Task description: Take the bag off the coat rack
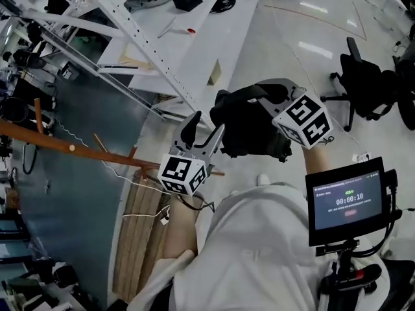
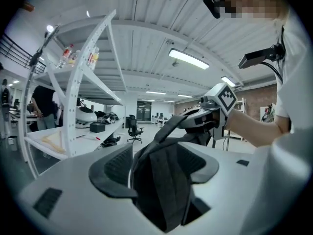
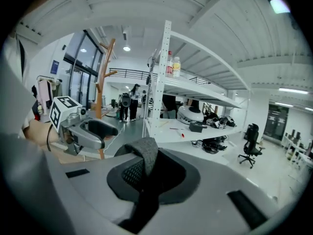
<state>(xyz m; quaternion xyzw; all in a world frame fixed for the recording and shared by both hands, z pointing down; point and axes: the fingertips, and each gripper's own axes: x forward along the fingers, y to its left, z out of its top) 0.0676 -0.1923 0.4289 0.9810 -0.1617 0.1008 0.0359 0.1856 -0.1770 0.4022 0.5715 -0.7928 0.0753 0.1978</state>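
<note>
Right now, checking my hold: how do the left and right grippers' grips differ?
Left gripper clamps a broad fold of the bag that fills its jaws; right gripper pinches only a narrow strap. Left gripper sits nearer the person, right gripper farther out. Both grip the same bag.

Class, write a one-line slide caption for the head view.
Left gripper and right gripper hold the bag near the coat rack.

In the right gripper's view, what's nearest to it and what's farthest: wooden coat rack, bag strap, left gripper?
1. Bag strap, clamped between its jaws.
2. Left gripper, off to the left.
3. Coat rack, standing behind that gripper.
</note>
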